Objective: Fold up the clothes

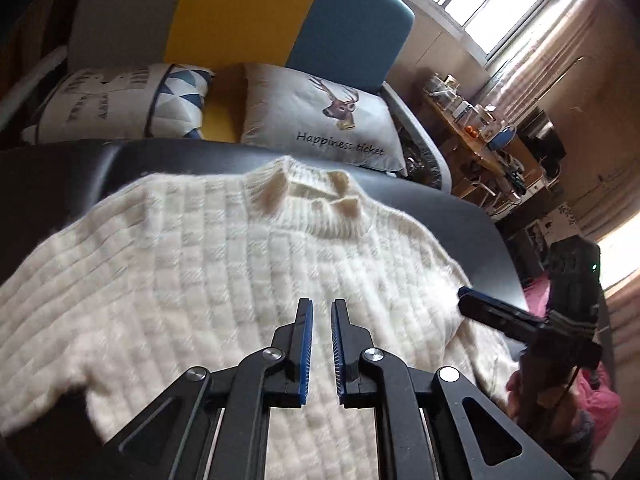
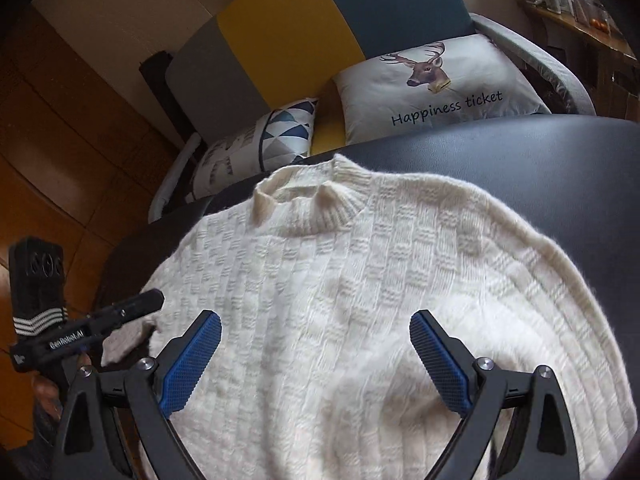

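I find the cream sweater (image 2: pixel 320 300) spread flat on the dark worktop (image 2: pixel 540 168), collar far. My left tongs (image 1: pixel 321 308) hover narrow and empty; my right tongs (image 2: pixel 316 332) gape wide, ready to grip.

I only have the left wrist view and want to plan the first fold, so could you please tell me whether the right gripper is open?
Observer: Yes, the right gripper is wide open and holds nothing, above the white sweater.
Operator: Thanks. Where does my left gripper sit, seen from outside?
Observer: The left gripper points at the sweater's left edge, just above a pale sleeve end.
Operator: Is there room beyond the right shoulder?
Observer: Yes, bare dark table shows beyond that shoulder.
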A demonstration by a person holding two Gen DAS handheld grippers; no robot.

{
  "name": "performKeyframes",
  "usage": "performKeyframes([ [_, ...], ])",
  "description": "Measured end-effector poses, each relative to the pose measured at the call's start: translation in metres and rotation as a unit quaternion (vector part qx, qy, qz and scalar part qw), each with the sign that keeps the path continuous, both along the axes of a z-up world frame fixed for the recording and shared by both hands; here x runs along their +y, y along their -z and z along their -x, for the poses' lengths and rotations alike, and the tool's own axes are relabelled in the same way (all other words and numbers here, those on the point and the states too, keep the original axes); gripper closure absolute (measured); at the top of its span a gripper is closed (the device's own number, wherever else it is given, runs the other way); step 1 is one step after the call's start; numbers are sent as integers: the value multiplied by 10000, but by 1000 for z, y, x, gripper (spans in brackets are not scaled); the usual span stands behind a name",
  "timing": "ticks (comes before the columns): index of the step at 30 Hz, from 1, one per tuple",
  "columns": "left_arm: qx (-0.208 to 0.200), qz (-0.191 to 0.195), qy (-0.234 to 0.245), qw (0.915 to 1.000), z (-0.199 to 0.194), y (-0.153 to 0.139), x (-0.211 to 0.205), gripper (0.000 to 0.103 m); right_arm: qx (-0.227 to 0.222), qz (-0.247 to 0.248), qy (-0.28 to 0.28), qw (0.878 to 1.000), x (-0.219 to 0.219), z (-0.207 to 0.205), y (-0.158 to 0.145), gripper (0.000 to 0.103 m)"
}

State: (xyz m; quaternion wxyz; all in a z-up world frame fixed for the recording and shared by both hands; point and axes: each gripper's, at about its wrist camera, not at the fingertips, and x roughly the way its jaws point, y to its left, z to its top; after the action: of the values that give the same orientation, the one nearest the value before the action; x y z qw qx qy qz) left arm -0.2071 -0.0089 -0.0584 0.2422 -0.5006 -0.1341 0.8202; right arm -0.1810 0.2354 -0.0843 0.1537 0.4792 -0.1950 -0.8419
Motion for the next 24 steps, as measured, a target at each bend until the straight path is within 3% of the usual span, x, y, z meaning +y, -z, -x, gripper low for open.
performKeyframes([
  [2, -123, -133, 125, 9998, 33, 2, 11, 91, -47, -15, -61, 10000, 3, 18, 9, 5],
  [7, -215, -220, 380, 9988, 105, 13, 57, 56, -179, -209, -273, 9992, 5, 50, 34, 5],
  [10, -384, -288, 676, 9966, 142, 29, 81, 56, -309, -227, -354, 9986, 8, 58, 52, 5],
  [14, -616, 24, 974, 9933, 167, 56, 104, 56, -168, -128, -403, 9990, 15, 55, 64, 5],
  [20, -851, 29, 1546, 9843, 181, 78, 132, 58, -35, 88, -489, 9988, 23, 50, 64, 6],
  [21, -771, 41, 1636, 9835, 180, 77, 135, 64, -8, 67, -485, 9988, 24, 50, 62, 6],
  [22, -689, 49, 1724, 9826, 179, 76, 137, 86, 7, -32, -471, 9989, 25, 50, 62, 5],
  [23, -550, -32, 1781, 9825, 175, 71, 138, 98, 17, -150, -456, 9988, 25, 50, 62, 6],
  [24, -411, -114, 1837, 9821, 171, 65, 138, 100, 27, -269, -441, 9987, 26, 50, 63, 6],
])
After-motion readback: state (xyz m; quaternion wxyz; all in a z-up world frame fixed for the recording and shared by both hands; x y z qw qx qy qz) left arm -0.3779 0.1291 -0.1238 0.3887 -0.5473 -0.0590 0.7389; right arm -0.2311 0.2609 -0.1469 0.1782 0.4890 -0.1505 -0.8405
